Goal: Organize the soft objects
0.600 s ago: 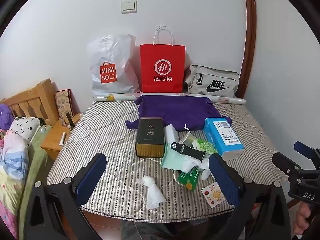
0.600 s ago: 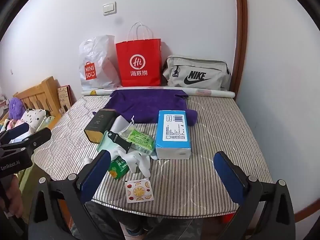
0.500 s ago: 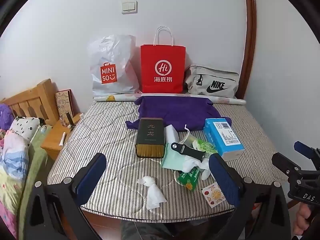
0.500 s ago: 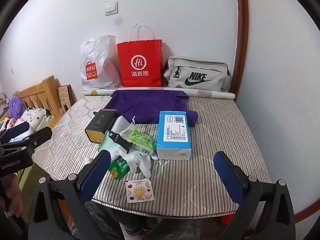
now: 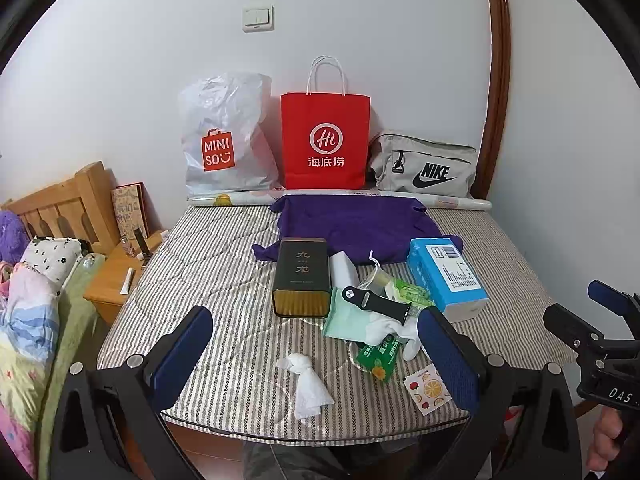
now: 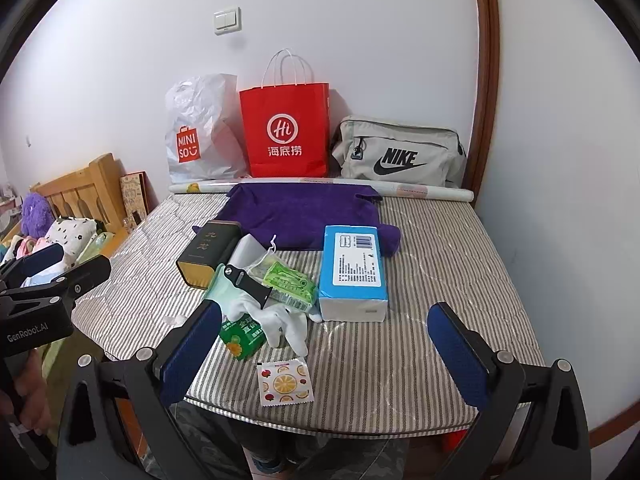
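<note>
Both claws hang just past the near edge of the striped mattress [image 5: 224, 280]. The left gripper [image 5: 316, 356] has its blue pads spread wide apart and holds nothing. The right gripper [image 6: 324, 352] is wide open too, with nothing in it. Only the left view shows all of the small knotted white cloth [image 5: 306, 384] near the near edge; it lies long, with its knot toward the wall and its loose end toward the near edge. In the right view, that gripper's own left finger covers nearly all of it. The right view shows the white glove [image 6: 280, 320] better, with its fingers pointing at the near edge. A black strap [image 5: 376, 304] lies across the glove and a mint cloth [image 5: 340, 316], slanting from the left toward the right. The purple towel [image 5: 352, 224] is spread flat by the far edge, its long side running along the wall. A dark tin box [image 5: 302, 276] lies left of the pile and a blue tissue pack [image 5: 446, 276] lies right of it. A fruit sticker packet [image 6: 285, 382] lies at the near edge.
</note>
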The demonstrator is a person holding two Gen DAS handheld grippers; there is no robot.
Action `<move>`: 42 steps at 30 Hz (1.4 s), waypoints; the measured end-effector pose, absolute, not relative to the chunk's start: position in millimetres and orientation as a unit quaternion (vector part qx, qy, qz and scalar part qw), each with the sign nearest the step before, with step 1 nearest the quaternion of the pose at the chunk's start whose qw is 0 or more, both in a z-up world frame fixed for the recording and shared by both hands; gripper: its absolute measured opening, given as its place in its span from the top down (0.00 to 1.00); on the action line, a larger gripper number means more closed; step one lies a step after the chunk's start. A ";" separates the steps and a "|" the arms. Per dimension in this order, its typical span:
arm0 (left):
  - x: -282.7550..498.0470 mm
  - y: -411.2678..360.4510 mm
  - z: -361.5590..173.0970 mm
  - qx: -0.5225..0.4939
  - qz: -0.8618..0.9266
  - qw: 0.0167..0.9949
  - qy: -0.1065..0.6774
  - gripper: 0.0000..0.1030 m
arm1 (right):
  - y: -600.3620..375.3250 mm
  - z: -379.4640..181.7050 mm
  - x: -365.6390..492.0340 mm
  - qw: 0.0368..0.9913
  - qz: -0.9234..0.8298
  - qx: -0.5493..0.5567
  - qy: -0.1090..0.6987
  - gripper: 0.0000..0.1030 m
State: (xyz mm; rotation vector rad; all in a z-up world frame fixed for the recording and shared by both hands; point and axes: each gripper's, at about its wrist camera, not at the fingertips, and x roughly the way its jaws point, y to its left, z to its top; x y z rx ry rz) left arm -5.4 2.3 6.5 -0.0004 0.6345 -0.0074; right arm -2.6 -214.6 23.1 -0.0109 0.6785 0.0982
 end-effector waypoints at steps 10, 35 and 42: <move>-7.1 3.1 4.9 -0.001 -0.003 0.950 0.311 0.00 | -214.1 22.9 -3.3 0.942 0.048 -0.005 0.331 0.01; -8.3 2.1 5.8 0.000 -0.004 0.951 0.310 0.00 | -211.3 23.4 -4.9 0.943 0.054 -0.004 0.329 0.01; -9.6 3.5 7.7 0.001 -0.003 0.951 0.309 0.00 | -210.1 22.2 -5.3 0.942 0.055 -0.005 0.330 0.01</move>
